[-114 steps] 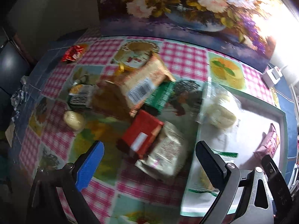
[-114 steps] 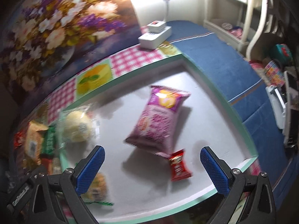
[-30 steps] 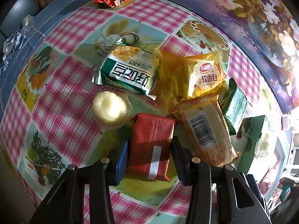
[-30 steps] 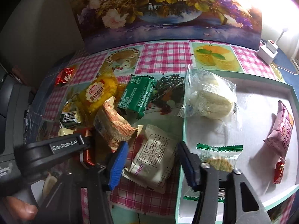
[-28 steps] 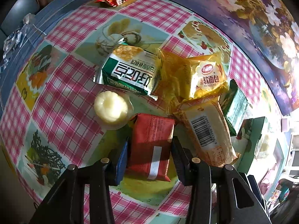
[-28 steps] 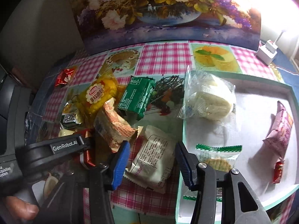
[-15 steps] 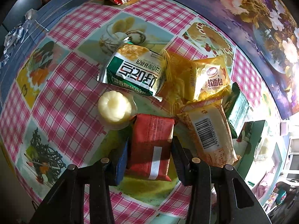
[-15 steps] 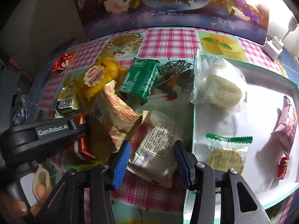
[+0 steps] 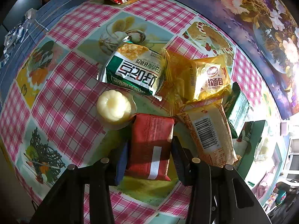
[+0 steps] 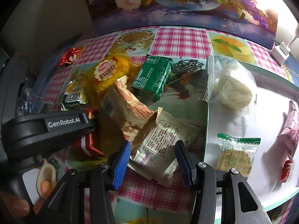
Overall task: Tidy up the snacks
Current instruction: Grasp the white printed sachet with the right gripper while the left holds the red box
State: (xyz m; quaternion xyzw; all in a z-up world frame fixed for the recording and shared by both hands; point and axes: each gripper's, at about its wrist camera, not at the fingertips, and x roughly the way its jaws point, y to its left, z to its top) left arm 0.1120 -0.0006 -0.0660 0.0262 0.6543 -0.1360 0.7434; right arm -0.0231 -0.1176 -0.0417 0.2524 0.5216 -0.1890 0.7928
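Observation:
My left gripper (image 9: 149, 155) points down at the table and is shut on a red snack packet (image 9: 151, 140), one pad pressed on each long side. In the right wrist view its black body (image 10: 46, 127) and the red packet (image 10: 87, 145) show at the left. Beside it, my right gripper (image 10: 152, 163) is shut on a beige printed packet (image 10: 164, 141) that lies on the checked tablecloth, close to the teal rim of the white tray (image 10: 206, 123).
Around the red packet lie a jelly cup (image 9: 114, 106), a green-and-white packet (image 9: 134, 72), a yellow bread packet (image 9: 205, 78), an orange barcoded packet (image 9: 207, 138) and a green packet (image 10: 153, 78). The tray holds a bagged round cake (image 10: 231, 91), a cracker packet (image 10: 237, 153) and a pink packet (image 10: 289, 134).
Both grippers were open earlier, the right one over the tray. Now each is closed on a packet in the pile. Over the last second the right gripper has come closer to the beige packet.

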